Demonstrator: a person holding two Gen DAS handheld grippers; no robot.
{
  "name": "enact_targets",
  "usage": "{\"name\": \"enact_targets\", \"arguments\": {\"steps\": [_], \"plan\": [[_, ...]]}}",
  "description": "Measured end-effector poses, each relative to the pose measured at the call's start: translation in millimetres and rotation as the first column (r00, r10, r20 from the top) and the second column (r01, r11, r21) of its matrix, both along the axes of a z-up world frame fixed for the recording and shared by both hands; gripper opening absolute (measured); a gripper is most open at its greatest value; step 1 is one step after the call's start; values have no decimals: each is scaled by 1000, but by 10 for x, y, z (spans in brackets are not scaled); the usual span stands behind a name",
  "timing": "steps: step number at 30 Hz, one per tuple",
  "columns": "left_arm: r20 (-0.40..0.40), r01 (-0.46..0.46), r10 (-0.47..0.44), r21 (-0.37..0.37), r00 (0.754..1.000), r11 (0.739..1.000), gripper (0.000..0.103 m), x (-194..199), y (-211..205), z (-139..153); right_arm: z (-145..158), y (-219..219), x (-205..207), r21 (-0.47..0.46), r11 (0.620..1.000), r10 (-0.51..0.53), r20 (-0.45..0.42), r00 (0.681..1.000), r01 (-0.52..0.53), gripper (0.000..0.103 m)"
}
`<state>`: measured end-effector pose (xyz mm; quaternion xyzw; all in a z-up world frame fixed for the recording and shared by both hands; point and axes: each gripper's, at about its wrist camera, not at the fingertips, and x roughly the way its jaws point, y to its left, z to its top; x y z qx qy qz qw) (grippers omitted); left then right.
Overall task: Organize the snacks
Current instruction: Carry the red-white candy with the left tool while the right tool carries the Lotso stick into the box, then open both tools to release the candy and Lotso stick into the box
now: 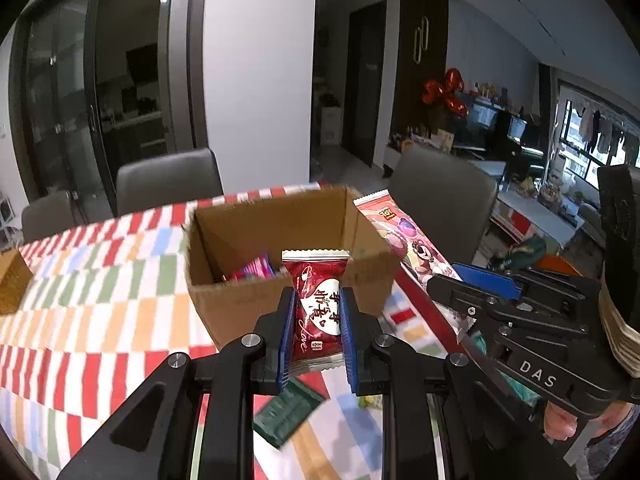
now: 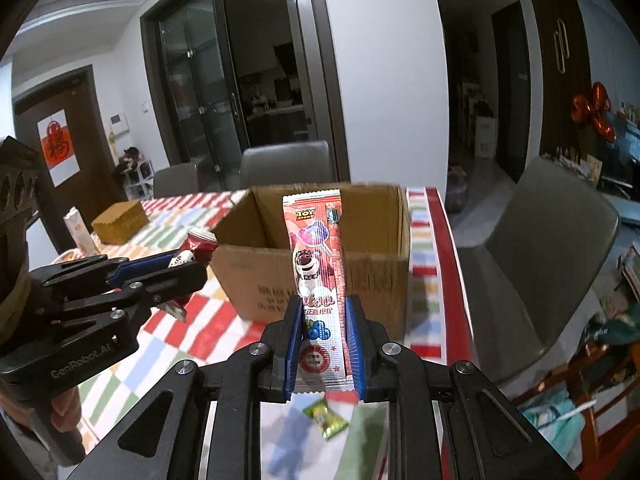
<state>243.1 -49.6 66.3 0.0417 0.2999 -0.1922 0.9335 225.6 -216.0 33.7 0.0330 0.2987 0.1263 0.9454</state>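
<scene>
The word "Love" is printed in white script on the red candy wrapper (image 1: 318,312), beside large Chinese characters that are not made out clearly. A "TOY STORY" logo is carried at the top of the long lollipop packet (image 2: 318,276). "DAS" is marked on the right claw (image 1: 472,280), and "GenRobot.AI" on the left claw (image 2: 188,268). A red Chinese character is displayed on the door poster (image 2: 59,148).

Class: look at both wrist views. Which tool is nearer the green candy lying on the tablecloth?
Right. The right tool, gripping the long lollipop packet, hangs almost directly over the green candy. The left tool, gripping the red candy, is off to one side.
</scene>
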Motion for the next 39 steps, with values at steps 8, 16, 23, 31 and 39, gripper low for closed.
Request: {"name": "enact_targets", "arguments": {"steps": [8, 16, 23, 31, 39], "plan": [[55, -22, 21, 22, 998, 1000, 22, 216, 51, 257, 222, 29, 287, -2, 1000, 17, 25, 1000, -17, 22], [24, -49, 48, 30, 999, 998, 22, 611, 117, 311, 329, 118, 627, -65, 997, 35, 22, 999, -34, 22], [-21, -61, 62, 62, 998, 996, 22, 923, 81, 218, 322, 168, 966, -115, 992, 58, -8, 998, -58, 22], [-86, -74, 81, 85, 993, 994, 22, 1247, 61, 56, 185, 199, 1262, -125, 990, 58, -71, 996, -67, 22], [-106, -145, 160, 132, 981, 981, 51, 1412, 93, -79, 95, 324, 1419, -207, 978, 6, -75, 997, -22, 44]]}}
